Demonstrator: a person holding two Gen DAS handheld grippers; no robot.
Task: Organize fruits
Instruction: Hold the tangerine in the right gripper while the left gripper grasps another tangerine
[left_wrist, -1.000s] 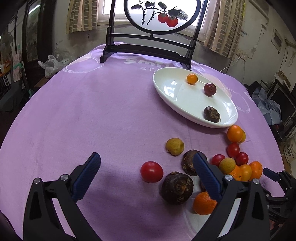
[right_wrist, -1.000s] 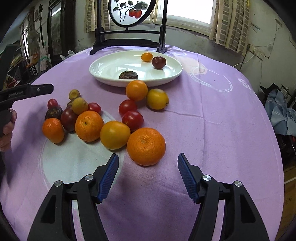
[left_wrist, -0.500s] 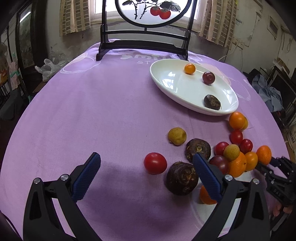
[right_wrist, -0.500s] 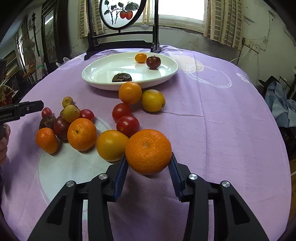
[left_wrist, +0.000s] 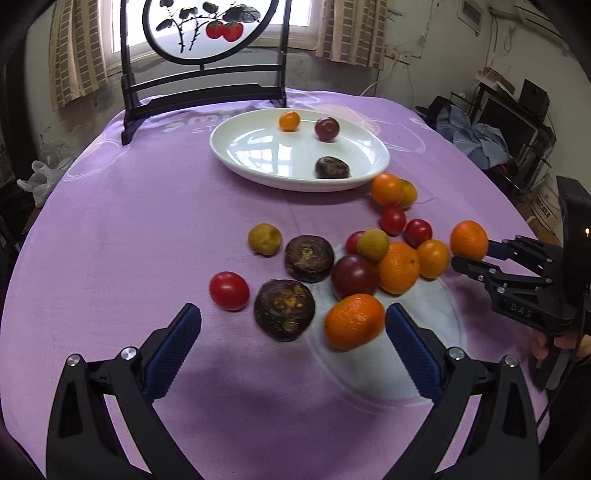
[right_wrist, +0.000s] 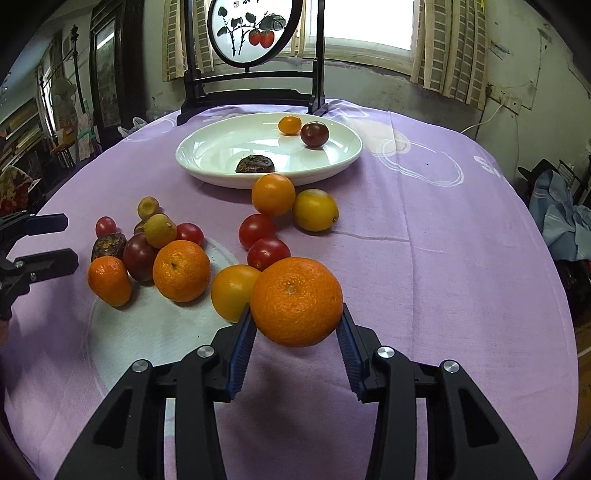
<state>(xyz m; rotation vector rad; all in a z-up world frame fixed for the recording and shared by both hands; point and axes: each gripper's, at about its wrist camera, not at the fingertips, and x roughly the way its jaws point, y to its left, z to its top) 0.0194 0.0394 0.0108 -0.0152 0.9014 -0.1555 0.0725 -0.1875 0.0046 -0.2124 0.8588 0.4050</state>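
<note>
Near the front of the purple table, the right gripper (right_wrist: 295, 328) is clamped on a big orange (right_wrist: 296, 301), lifted clear so it can go to the white plate (right_wrist: 207, 147) at the far side. Over at the left, the left gripper (left_wrist: 293, 345) has its jaws wide apart, empty, lined up near another orange (left_wrist: 354, 321) and a dark fruit (left_wrist: 284, 309).

Bare purple cloth (right_wrist: 424, 266) right of the fruit cluster (right_wrist: 177, 254) leaves open passage toward the white plate (right_wrist: 207, 173).
</note>
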